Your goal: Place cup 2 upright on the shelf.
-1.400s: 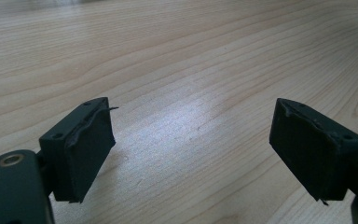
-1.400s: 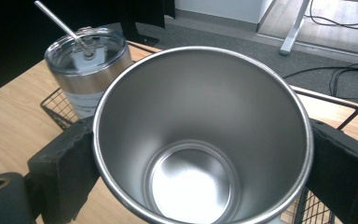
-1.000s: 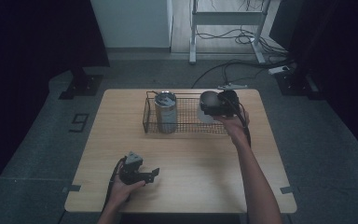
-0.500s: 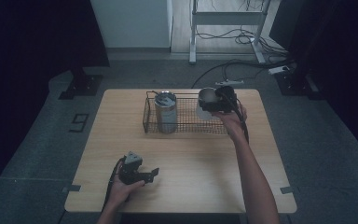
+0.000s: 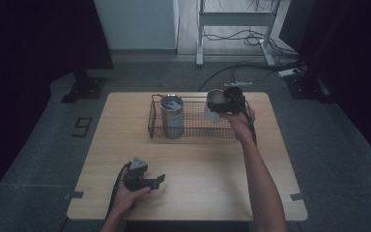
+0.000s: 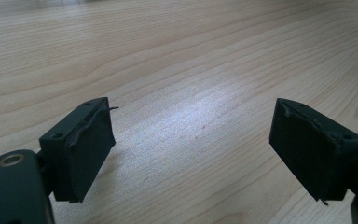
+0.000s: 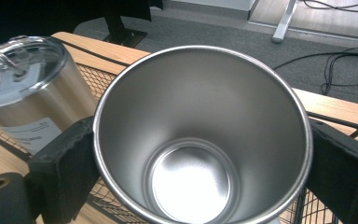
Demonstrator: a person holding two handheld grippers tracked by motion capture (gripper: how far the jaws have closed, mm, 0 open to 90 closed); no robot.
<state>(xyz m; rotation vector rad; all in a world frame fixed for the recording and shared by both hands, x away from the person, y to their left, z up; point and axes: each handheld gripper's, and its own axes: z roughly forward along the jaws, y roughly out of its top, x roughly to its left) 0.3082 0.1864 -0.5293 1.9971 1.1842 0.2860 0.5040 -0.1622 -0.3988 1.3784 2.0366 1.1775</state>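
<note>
- The left tool [image 6: 191,149] is lying wide and empty, low over the surface [image 6: 168,46].
- The right tool [image 5: 228,100] is clamping the steel cup [image 7: 191,182] between its jaws, above the basket [image 5: 193,131].
- Past its left jaw a lidded tumbler [image 7: 23,93] is standing; the smooth cup risks slipping or knocking it.

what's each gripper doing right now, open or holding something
left gripper: open, nothing between its jaws, low over the table.
right gripper: shut on the open steel tumbler, over the wire basket.
</note>
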